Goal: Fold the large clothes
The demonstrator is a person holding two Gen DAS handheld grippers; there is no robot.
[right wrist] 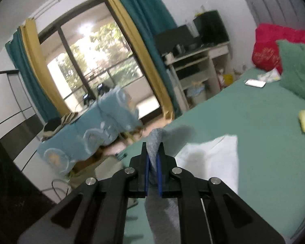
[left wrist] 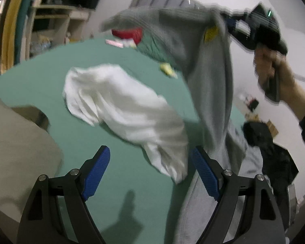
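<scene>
Folding has barely begun: the right gripper [right wrist: 153, 158] is clamped on the grey garment [left wrist: 209, 77] hanging at the frame's upper right, the left gripper [left wrist: 150, 162] gapes empty, and the white garment [left wrist: 122, 109] lies crumpled at centre.

Daylight glares through the window [right wrist: 95, 61]; motion blur smears both views; fisheye edges bend and darken.

We see grey garment [left wrist: 209, 85] hanging lifted above green bed [left wrist: 50, 77]; white garment [left wrist: 124, 109] lies crumpled there.
</scene>
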